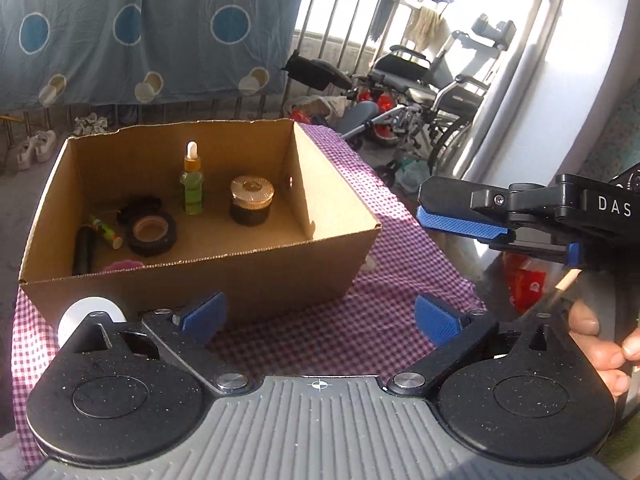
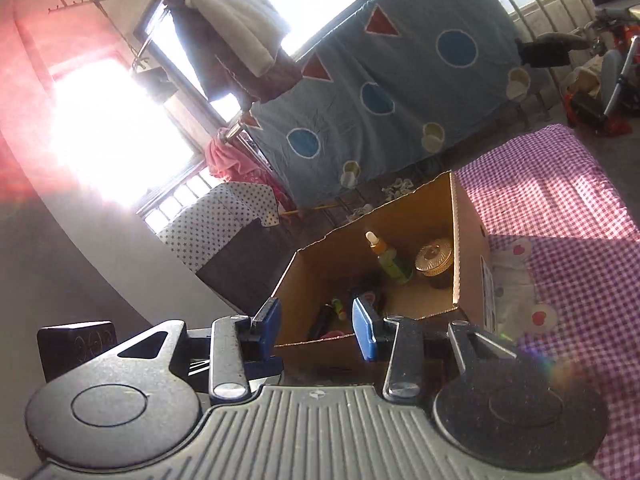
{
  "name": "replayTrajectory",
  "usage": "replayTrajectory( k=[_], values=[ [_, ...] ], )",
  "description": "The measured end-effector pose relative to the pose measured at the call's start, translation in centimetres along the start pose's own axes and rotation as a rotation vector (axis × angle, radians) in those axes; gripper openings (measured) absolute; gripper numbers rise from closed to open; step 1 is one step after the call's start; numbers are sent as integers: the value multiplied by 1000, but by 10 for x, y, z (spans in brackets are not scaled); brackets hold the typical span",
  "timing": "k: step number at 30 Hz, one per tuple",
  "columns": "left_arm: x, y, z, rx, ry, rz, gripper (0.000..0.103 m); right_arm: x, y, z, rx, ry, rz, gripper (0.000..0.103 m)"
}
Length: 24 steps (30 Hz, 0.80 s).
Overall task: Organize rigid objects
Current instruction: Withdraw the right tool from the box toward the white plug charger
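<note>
Left wrist view: left gripper (image 1: 320, 316) spread wide and empty low in frame, open brown cardboard box (image 1: 192, 216) at centre holding green dropper bottle (image 1: 192, 184), gold-lidded dark jar (image 1: 251, 200), black tape roll (image 1: 152, 234). Right wrist view: right gripper (image 2: 316, 326) partly parted, nothing between, box at lower centre; best to fetch the white roll (image 1: 90, 314) at lower left next, approaching squarely.

Harsh window glare, hard shadows, fisheye-bent edges, sharp focus.

A matt corrugated cardboard box (image 1: 256, 276) sits on checked cloth (image 1: 360, 320); the jar's lid (image 1: 252, 189) looks shiny, ridged metal.
</note>
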<state>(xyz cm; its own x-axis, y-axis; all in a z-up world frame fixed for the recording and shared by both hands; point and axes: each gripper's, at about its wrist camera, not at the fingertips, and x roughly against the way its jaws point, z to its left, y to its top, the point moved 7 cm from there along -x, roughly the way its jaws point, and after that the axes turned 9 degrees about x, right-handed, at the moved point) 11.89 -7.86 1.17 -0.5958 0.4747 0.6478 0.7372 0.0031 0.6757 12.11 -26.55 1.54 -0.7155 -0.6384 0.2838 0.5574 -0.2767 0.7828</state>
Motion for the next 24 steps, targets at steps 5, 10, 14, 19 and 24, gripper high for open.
replayTrajectory(
  k=[5,10,14,19,24],
  values=[
    [9,-32,19,0,30,21,101,-8,-29,8,-62,30,50,42],
    [10,-48,33,17,56,17,101,-21,-48,21,-62,33,103,42],
    [7,-63,43,30,75,11,101,-38,-58,26,-66,34,151,42],
    [-3,-74,57,20,112,-17,100,-70,-73,30,-62,21,225,42],
    [-20,-75,59,-30,147,-66,91,-100,-80,22,-90,-7,266,42]
  ],
)
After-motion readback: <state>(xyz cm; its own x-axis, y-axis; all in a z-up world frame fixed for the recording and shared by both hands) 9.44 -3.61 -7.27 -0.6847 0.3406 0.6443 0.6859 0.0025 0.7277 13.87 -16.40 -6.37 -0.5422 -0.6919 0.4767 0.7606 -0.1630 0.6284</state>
